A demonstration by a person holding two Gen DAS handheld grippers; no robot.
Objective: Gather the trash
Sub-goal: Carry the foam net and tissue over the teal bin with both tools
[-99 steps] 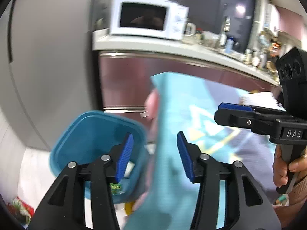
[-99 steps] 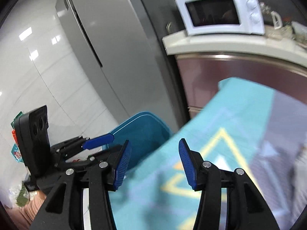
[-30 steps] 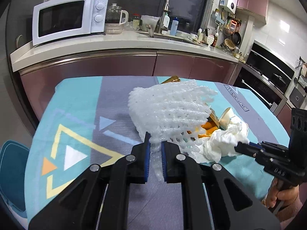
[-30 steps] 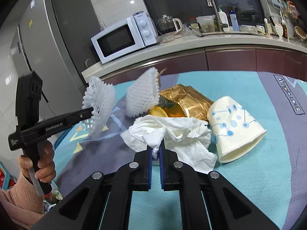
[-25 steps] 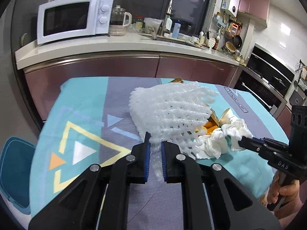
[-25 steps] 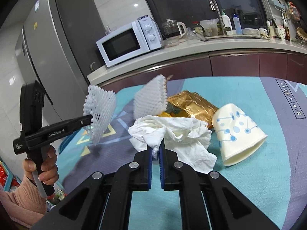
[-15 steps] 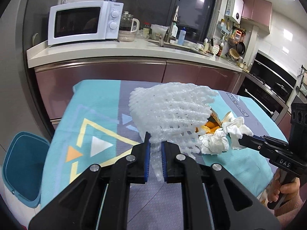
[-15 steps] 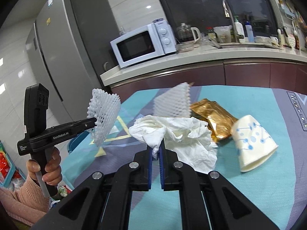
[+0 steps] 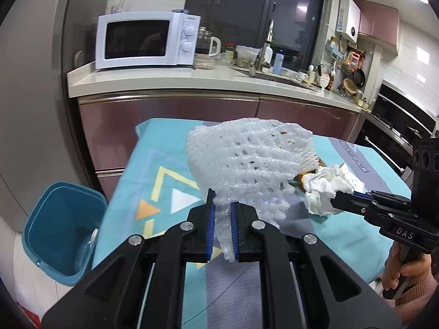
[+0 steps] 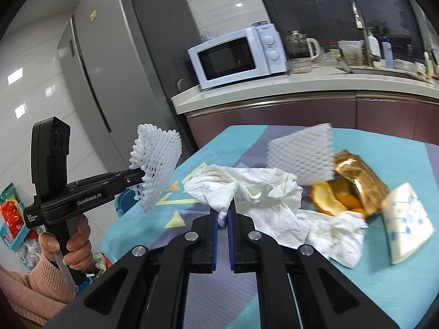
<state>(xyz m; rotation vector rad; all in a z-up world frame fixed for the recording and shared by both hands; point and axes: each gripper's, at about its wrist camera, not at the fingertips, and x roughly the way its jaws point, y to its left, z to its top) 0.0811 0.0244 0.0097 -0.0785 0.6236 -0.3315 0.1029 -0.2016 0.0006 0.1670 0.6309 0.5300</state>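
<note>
L gripper (image 9: 221,226) pinches foam net (image 9: 247,161) (R gripper (image 10: 222,226): tissue (image 10: 247,189)).

tongs (image 9: 221,216): black, blue pads, silver screws | handle: "GenRobot.AI" | sleeve (image 10: 35,290): pink knit

Both grippers now sit back toward the tabletop's (image 9: 153,164) bin-side edge, with foam net (image 9: 247,161) and tissue (image 10: 255,189) lifted, and the blue bin (image 9: 59,230) shows again.

Foam net (image 9: 247,161) white, open mesh; tissue (image 10: 258,189) plain white. Worktop (image 9: 153,164) cloth teal, grey band, yellow/orange/white triangles. Bin (image 9: 60,227) dark teal, wrapper (image 10: 359,181) gold, cup (image 10: 406,224) white with blue dots.
</note>
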